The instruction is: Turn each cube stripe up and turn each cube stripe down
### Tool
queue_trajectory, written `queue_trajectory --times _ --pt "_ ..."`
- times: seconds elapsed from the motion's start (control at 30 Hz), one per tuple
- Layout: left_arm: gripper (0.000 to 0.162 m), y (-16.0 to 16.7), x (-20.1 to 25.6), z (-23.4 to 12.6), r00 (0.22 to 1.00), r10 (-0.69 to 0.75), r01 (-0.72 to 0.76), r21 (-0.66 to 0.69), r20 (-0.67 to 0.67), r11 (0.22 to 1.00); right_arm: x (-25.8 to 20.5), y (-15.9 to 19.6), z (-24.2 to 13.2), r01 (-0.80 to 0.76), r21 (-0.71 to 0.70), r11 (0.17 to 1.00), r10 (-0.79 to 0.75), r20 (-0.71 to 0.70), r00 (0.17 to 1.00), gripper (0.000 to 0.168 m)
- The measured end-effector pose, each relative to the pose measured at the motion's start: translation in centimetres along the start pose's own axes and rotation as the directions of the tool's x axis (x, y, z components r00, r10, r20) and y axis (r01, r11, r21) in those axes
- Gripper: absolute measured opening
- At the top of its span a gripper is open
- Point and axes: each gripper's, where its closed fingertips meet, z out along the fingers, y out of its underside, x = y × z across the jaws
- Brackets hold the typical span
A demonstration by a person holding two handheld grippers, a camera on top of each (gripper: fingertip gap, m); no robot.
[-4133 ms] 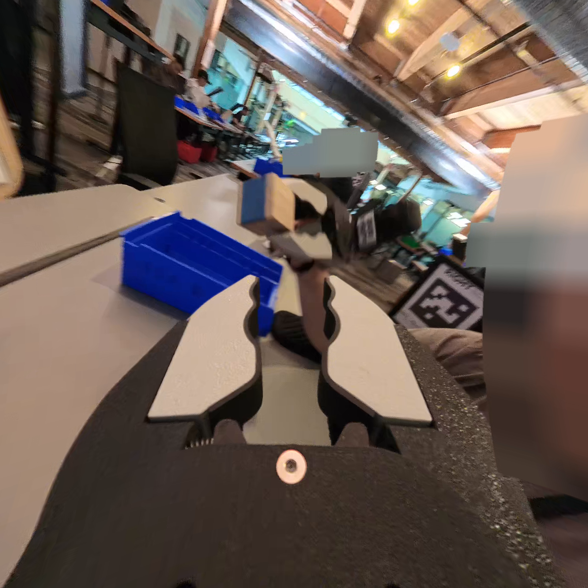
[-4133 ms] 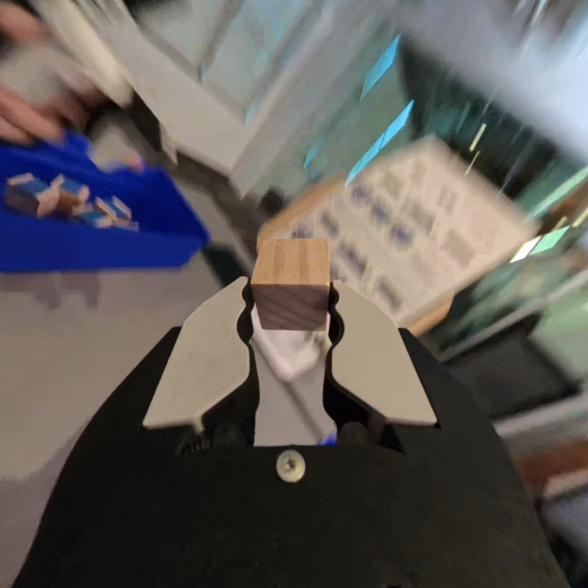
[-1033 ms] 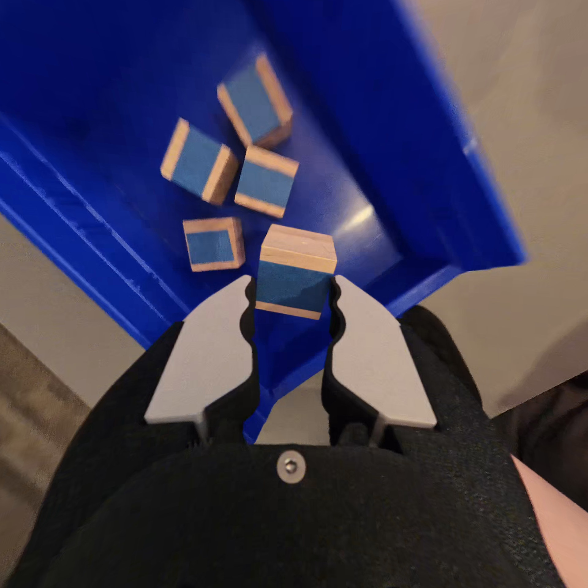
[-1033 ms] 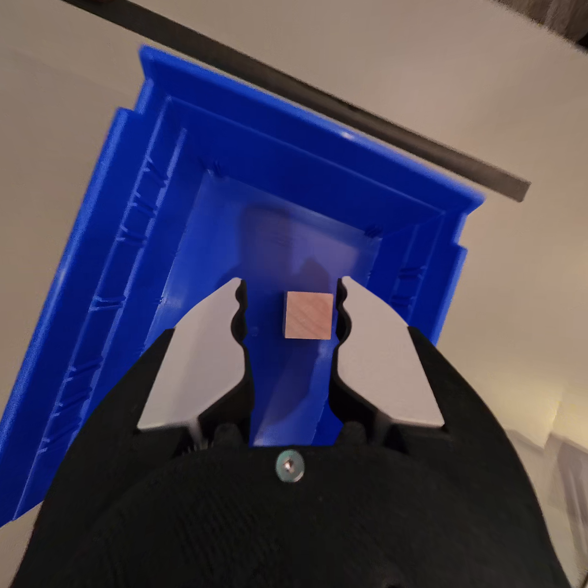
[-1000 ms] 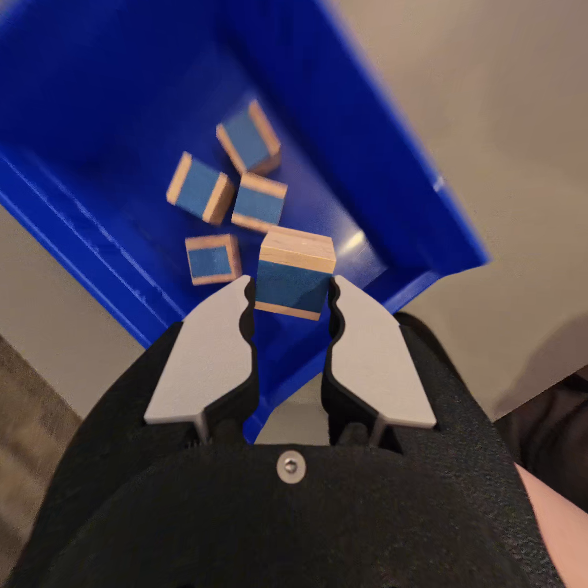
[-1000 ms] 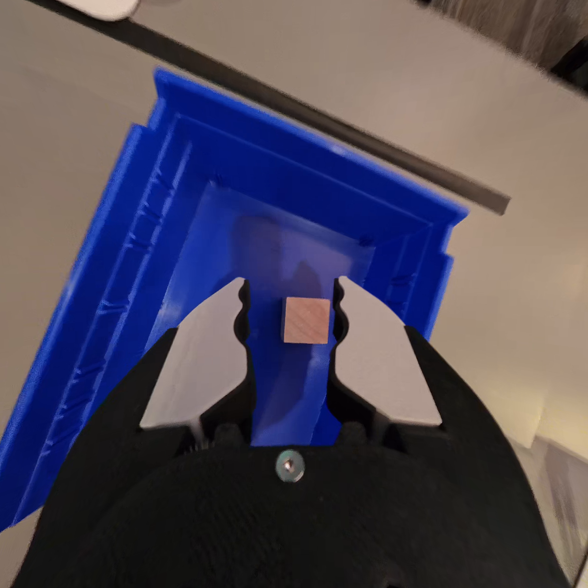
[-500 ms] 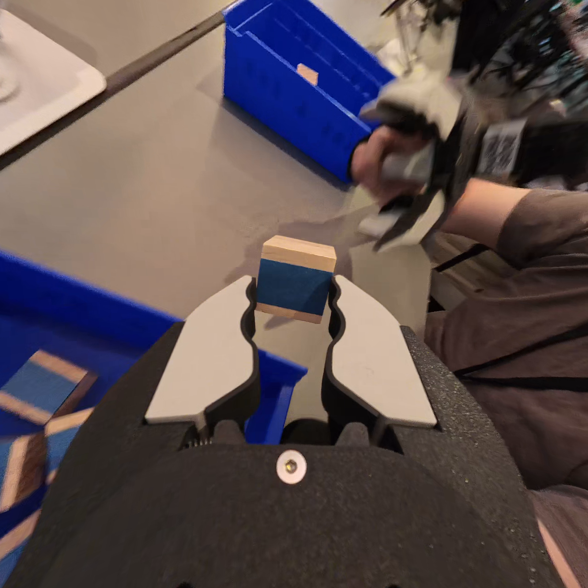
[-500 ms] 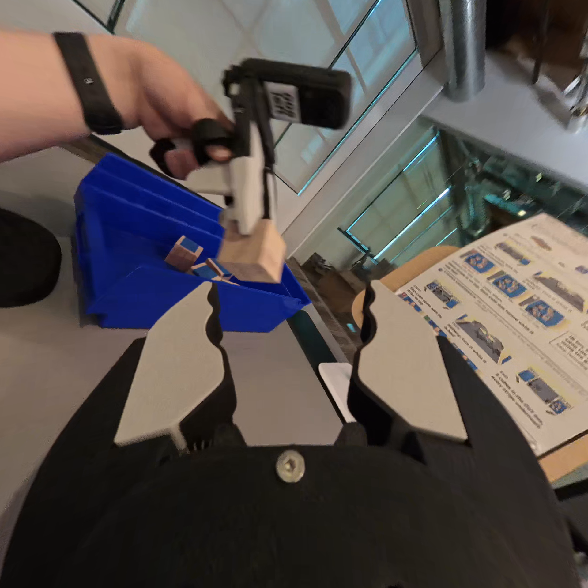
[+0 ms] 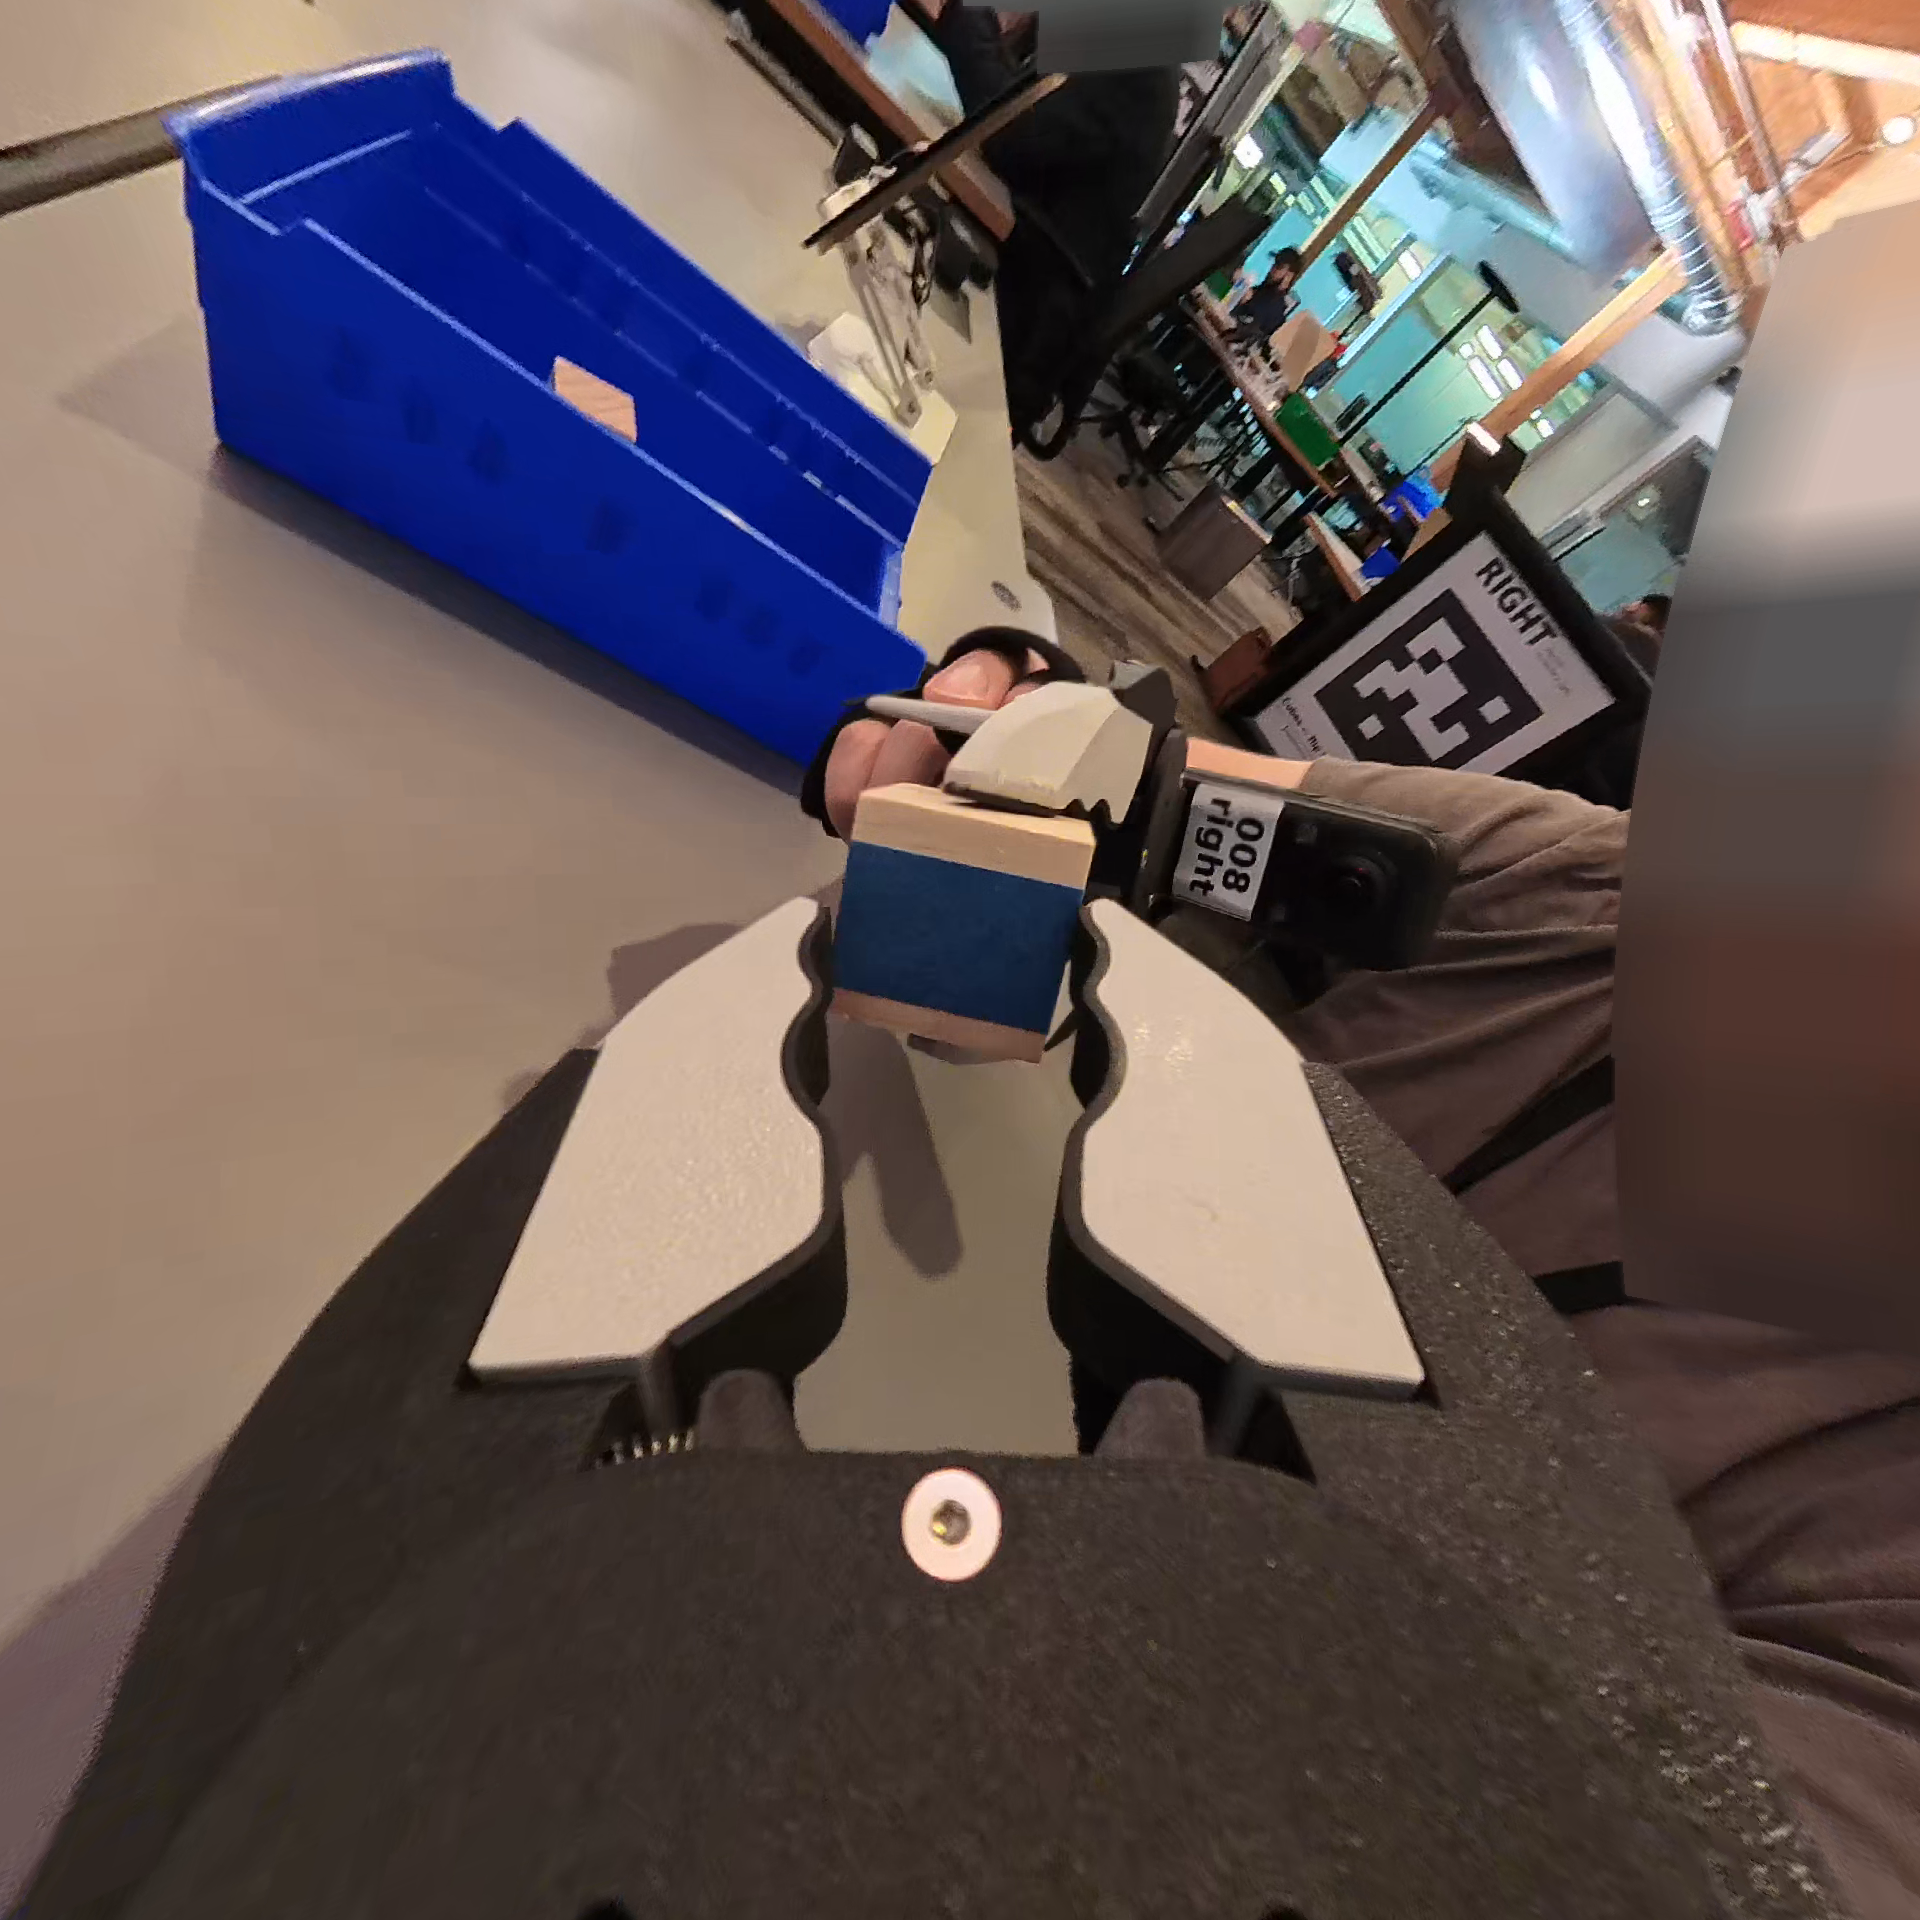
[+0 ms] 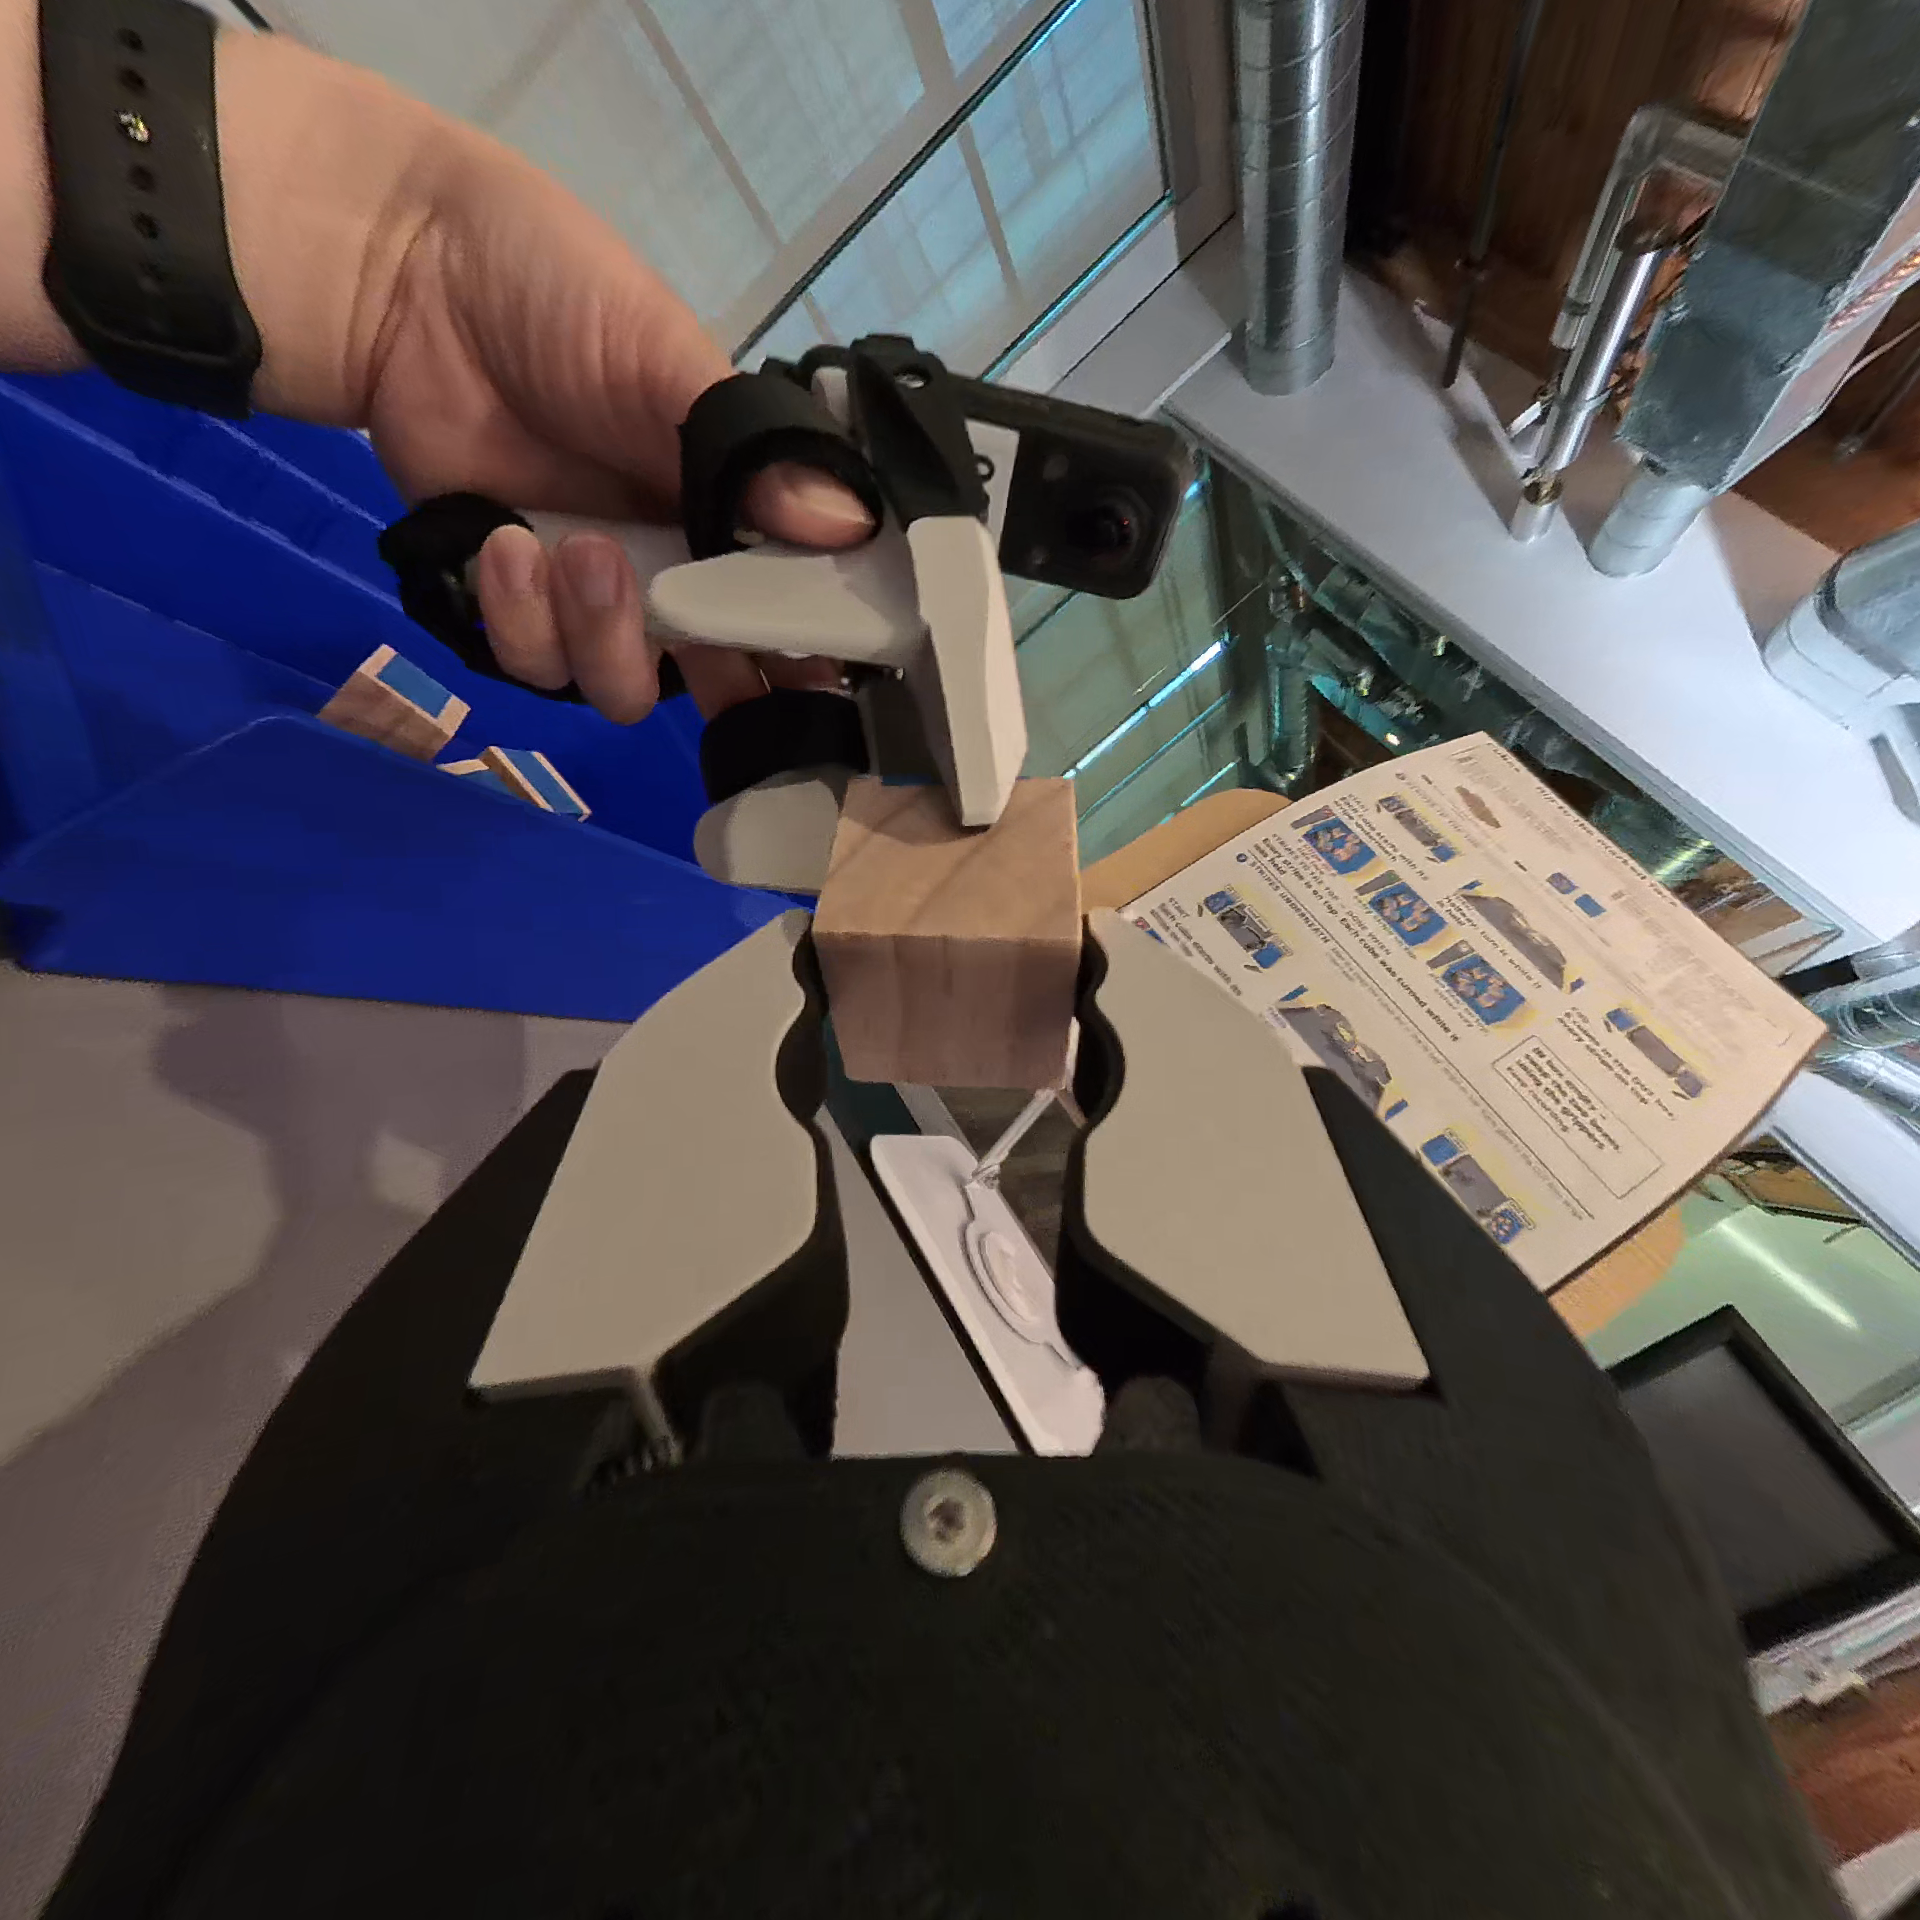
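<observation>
- Both tongs grip one cube (image 9: 956,925) in mid-air above the worktop (image 9: 312,883) — left tongs (image 9: 951,961) clenched on its sides, right tongs (image 10: 948,971) crosswise.
- Likely a handover to re-orient its blue stripe — bins wait either side.

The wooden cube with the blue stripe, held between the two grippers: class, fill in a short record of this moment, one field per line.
Object: wooden cube with a blue stripe
Height: held in the air above the grey table
Left gripper: shut on the cube's sides
Right gripper: shut on the same cube, across its other faces
Stripe: faces the left wrist view; the right wrist view shows only bare wood
Far blue plastic bin: holds one cube with plain wood showing
Near blue bin: holds striped cubes
</observation>
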Motion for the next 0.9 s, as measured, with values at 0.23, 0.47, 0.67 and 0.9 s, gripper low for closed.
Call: queue_trajectory --times 0.23,0.47,0.67,0.9 --pt "0.042 -2.1 0.4 -3.3 0.998 0.001 -0.010 0.127 0.070 0.992 4.7 -0.8 -0.7 -0.107 -0.095 0.990 0.124 0.197 0.973 0.045" --pt "0.036 -4.6 -2.3 -10.2 0.834 0.037 -0.202 0.242 0.550 0.949 18.0 12.1 -12.5 -0.542 -0.718 0.437 0.671 -0.141 0.728 0.045" --pt "0.033 -4.3 -3.9 -13.1 0.717 -0.028 -0.200 0.244 0.697 0.949 14.9 24.6 -21.9 -0.508 -0.831 -0.229 0.731 -0.491 0.474 0.046" --pt "0.030 -3.2 -5.1 -13.1 0.667 -0.026 -0.158 0.175 0.745 0.972 9.9 29.1 -21.7 -0.338 -0.862 -0.378 0.703 -0.505 0.501 0.047"
